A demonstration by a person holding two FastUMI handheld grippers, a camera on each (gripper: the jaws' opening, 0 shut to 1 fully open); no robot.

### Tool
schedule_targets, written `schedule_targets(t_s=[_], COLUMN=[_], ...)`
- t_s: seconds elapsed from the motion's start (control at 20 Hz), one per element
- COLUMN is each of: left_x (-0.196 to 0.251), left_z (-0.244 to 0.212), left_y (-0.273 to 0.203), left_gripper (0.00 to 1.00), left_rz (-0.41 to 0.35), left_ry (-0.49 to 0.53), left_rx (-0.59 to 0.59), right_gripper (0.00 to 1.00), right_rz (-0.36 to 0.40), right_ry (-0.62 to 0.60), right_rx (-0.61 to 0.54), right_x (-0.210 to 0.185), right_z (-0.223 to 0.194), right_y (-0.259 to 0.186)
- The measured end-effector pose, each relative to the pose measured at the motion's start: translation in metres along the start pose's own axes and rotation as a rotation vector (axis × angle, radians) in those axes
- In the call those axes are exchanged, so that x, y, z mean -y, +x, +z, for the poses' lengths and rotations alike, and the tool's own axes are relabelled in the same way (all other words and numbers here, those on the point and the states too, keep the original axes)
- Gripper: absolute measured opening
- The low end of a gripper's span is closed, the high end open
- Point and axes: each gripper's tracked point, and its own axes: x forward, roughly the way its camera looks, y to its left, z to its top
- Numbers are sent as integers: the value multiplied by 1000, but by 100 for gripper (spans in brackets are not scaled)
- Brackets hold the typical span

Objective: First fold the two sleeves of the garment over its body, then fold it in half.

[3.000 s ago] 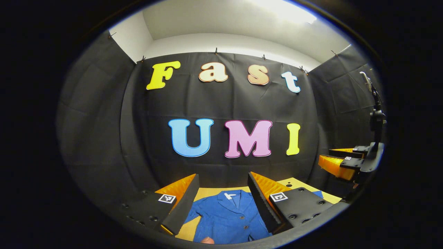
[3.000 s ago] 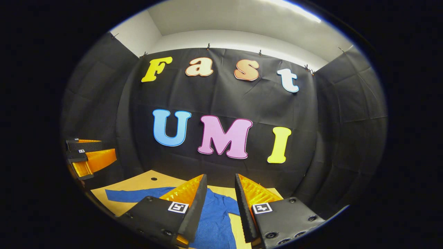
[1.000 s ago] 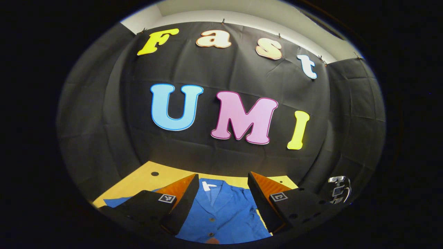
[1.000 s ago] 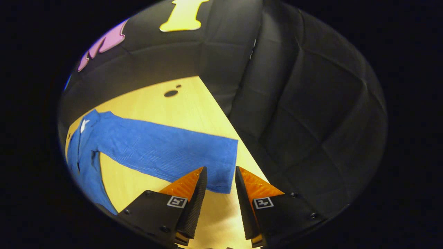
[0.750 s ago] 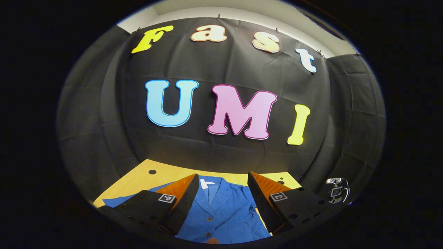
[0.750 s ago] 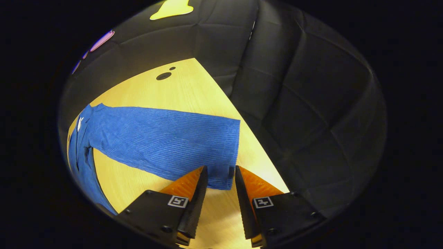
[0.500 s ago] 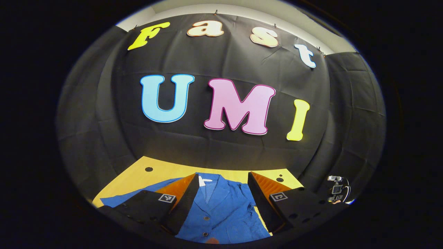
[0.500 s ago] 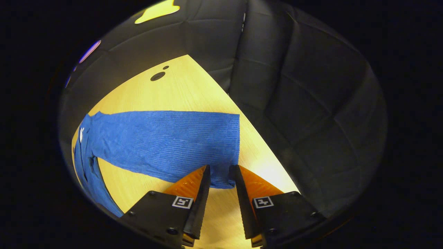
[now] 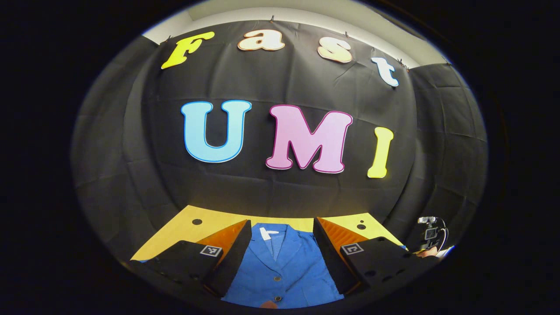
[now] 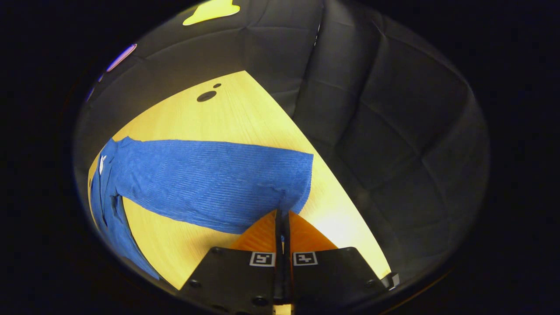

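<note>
Blue ribbed cloth is what your right tool (image 10: 282, 218) has hold of: its two fingers are pressed together on the cuff of the jacket's sleeve (image 10: 210, 181), low on the end's edge, at about 6 o'clock in the right gripper view. The sleeve lies flat and straight across the pale wooden counter (image 10: 245, 113), running from the cuff toward 9 o'clock, where it joins the jacket (image 10: 103, 201) at the shoulder. Pinching at the cuff makes sense: it is the sleeve's free end, so carrying it lets the whole length hinge at the shoulder and lay over the body. The cuff sits close to the counter's edge by the black booth wall, so lift before you sweep, or the cloth may drag and bunch.

Your left tool (image 9: 280, 238) hangs open above the jacket's front, fingers well apart and gripping nothing. In the left gripper view the collar and its white tag (image 9: 266, 234) sit at about 12 o'clock between the fingers, with the button placket (image 9: 276, 278) running down toward 6 o'clock. I judge it is parked there to pin the body if the sleeve pull tugs it, though it looks clear of the cloth for now. At 4 o'clock in that view the other tool's rig and a bit of the hand (image 9: 426, 252) holding it show.

Neither sleeve is folded yet.
</note>
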Motion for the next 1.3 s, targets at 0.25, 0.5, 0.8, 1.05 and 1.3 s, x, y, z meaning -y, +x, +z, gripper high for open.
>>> schedule_targets(t_s=[0.25, 0.5, 0.8, 1.05, 1.3], left_x=[-13, -45, -119, -172, -221], left_z=[-5, 3, 13, -8, -19], left_y=[-12, -33, -64, -83, -105], left_gripper=[81, 81, 81, 81, 81], left_rz=[-27, -42, 39, 127, 228], left_ry=[-17, -56, 6, -73, -89], left_rx=[2, 35, 98, 62, 50], right_gripper=[1, 1, 0, 0, 0], right_rz=[18, 106, 262, 374, 518], right_ry=[-49, -90, -154, -307, -360], right_rx=[123, 276, 363, 422, 353], right_x=[-33, -109, -238, -360, -466], right_z=[28, 79, 96, 106, 73], right_y=[-57, -142, -223, -263, -269])
